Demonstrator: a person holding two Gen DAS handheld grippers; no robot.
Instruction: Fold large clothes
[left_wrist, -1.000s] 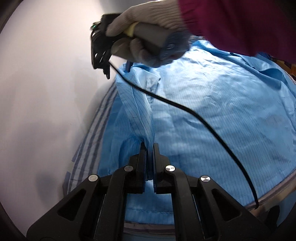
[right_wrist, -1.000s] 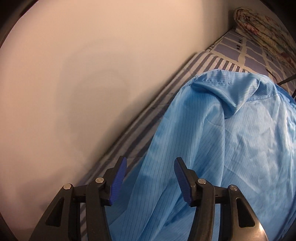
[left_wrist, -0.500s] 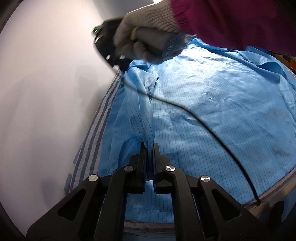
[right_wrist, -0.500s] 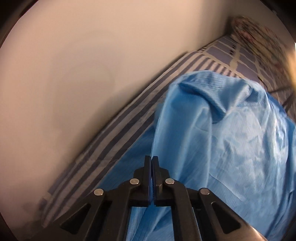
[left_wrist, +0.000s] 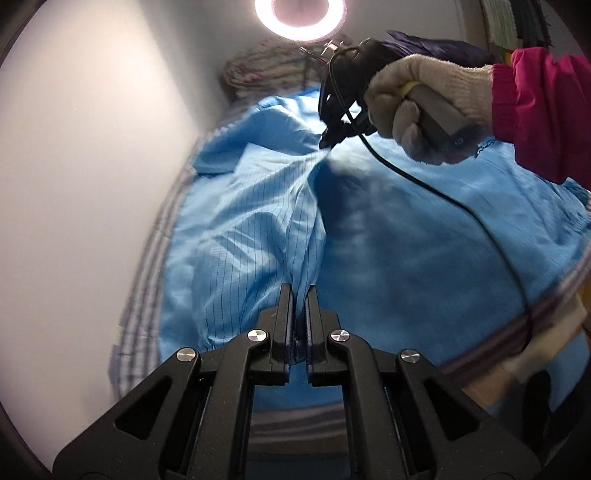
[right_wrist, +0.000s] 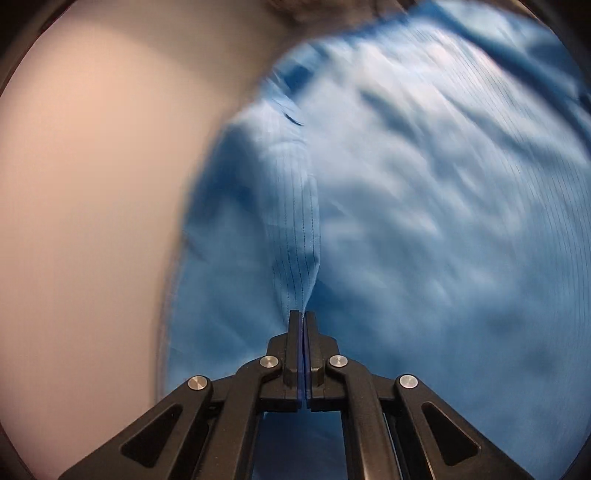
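Note:
A large light-blue pinstriped garment (left_wrist: 388, 229) lies spread over a striped bed sheet (left_wrist: 147, 295). My left gripper (left_wrist: 300, 291) is shut on a raised ridge of the garment's left edge near me. My right gripper (left_wrist: 330, 138), held by a gloved hand, is shut on the same edge farther away, and the cloth is pulled taut between the two. In the right wrist view the right gripper (right_wrist: 303, 314) pinches a fold of the blue cloth (right_wrist: 424, 221), which is blurred with motion.
A pale wall (left_wrist: 85, 184) runs along the left of the bed. A rolled floral quilt (left_wrist: 266, 74) lies at the far end under a ring light (left_wrist: 301, 14). A black cable (left_wrist: 461, 206) hangs from the right gripper across the garment.
The right gripper closed on the garment's edge a second ago. Both grippers have since lifted the edge, and both views have tilted up along the bed.

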